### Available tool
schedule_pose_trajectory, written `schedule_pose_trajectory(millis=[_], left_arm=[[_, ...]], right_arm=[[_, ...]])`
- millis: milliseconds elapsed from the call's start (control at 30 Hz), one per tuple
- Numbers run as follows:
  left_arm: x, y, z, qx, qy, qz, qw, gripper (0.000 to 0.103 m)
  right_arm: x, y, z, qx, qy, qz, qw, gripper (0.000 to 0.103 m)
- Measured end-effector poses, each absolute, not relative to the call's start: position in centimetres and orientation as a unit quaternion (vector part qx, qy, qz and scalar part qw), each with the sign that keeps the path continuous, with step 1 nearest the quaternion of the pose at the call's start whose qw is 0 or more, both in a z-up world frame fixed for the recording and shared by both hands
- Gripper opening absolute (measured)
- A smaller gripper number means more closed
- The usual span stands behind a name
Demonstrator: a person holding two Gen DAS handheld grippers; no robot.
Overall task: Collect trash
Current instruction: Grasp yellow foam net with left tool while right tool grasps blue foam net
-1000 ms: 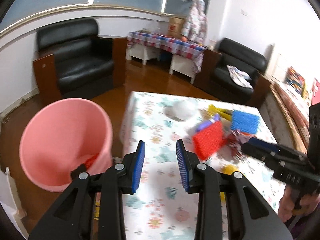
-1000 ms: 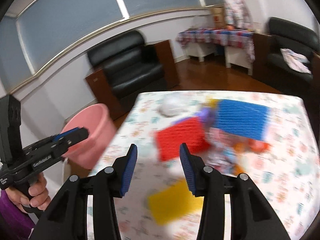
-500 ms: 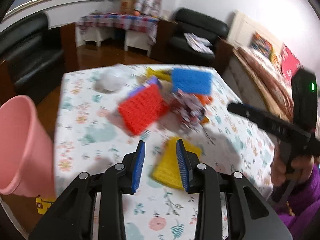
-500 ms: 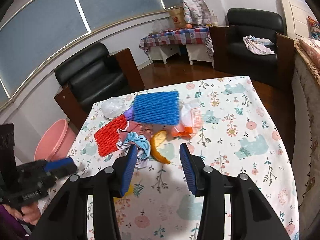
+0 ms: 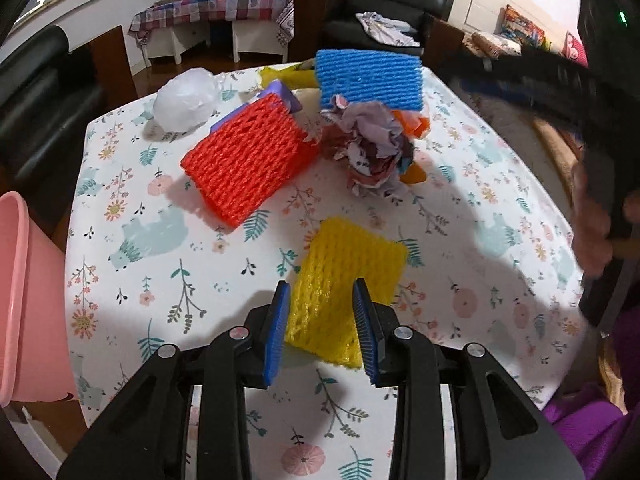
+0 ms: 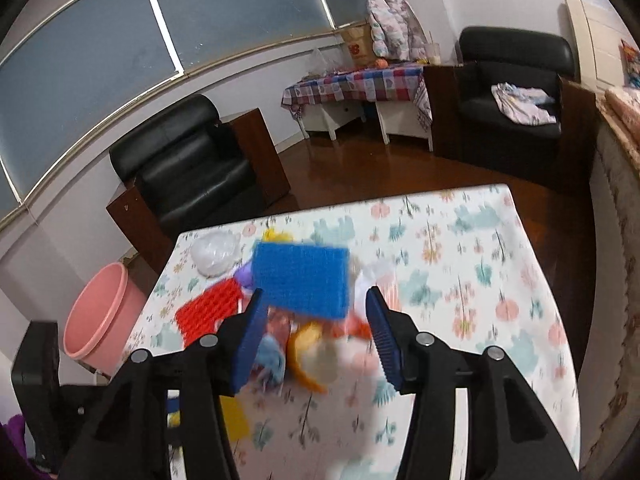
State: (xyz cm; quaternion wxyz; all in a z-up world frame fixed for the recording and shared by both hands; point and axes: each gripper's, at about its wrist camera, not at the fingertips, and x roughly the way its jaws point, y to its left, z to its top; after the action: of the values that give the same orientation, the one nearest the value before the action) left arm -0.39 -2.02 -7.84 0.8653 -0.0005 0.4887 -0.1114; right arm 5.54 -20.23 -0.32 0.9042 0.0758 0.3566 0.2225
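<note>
Evidently most of the collecting is still ahead: the yellow foam net (image 5: 340,280) lies flat on the floral tabletop (image 5: 480,208), its near end between the spread blue pads of the left hand-held gripper (image 5: 322,332), which has not closed on it. Beyond it sit the red foam net (image 5: 248,160), the crumpled paper wad (image 5: 372,152), the blue foam net (image 5: 370,80), orange scraps (image 5: 416,126), a further yellow piece (image 5: 288,78) and the white plastic bag (image 5: 188,100), all loose on the cloth. The right hand-held gripper (image 6: 316,340) hovers with jaws wide apart above the blue net and the blurred litter under it, holding nothing. The pink bucket (image 6: 100,316) stands on the floor beside the tabletop's left edge; what it holds cannot be seen from either view. No brand or writing is legible on the trash; a cardboard box (image 6: 358,48) far back bears a red mark too small to read.
</note>
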Motion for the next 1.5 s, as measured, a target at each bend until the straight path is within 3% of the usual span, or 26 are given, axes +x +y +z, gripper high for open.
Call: schedule_pose_trajectory(millis=[133, 200, 333, 433, 500, 600, 733, 1500], left_arm=[[-0.5, -1.7, -7.9, -0.001, 0.487, -0.106, 0.867, 0.033], [-0.4, -1.7, -8.1, -0.002, 0.488, -0.102, 0.867, 0.041], [-0.4, -1.5, -8.4, -0.012, 0.486, -0.101, 0.868, 0.041], [-0.7, -1.3, -8.3, -0.015, 0.484, -0.103, 0.869, 0.04], [-1.0, -1.3, -8.2, -0.017, 0.482, -0.111, 0.869, 0.031], [-1.5, -1.3, -8.1, -0.016, 0.476, -0.118, 0.871, 0.019], [-1.9, -1.5, -7.7, -0.017, 0.469, -0.125, 0.874, 0.009], [-4.9, 2.7, -1.4, -0.05, 0.362, -0.083, 0.927, 0.009]], right_arm=[[7.4, -19.9, -0.5, 0.074, 0.356, 0.22, 0.905, 0.054], [8.3, -19.5, -0.8, 0.073, 0.361, 0.216, 0.904, 0.054], [9.2, -19.0, -1.5, 0.071, 0.369, 0.222, 0.9, 0.053], [9.2, -18.2, -1.9, 0.068, 0.374, 0.228, 0.896, 0.033], [9.1, -18.0, -2.1, 0.069, 0.379, 0.234, 0.893, 0.018], [8.7, -17.9, -2.3, 0.07, 0.383, 0.236, 0.89, 0.006], [7.6, -18.1, -2.0, 0.077, 0.377, 0.24, 0.891, 0.004], [1.5, -17.0, 3.4, 0.066, 0.317, 0.249, 0.913, 0.004]])
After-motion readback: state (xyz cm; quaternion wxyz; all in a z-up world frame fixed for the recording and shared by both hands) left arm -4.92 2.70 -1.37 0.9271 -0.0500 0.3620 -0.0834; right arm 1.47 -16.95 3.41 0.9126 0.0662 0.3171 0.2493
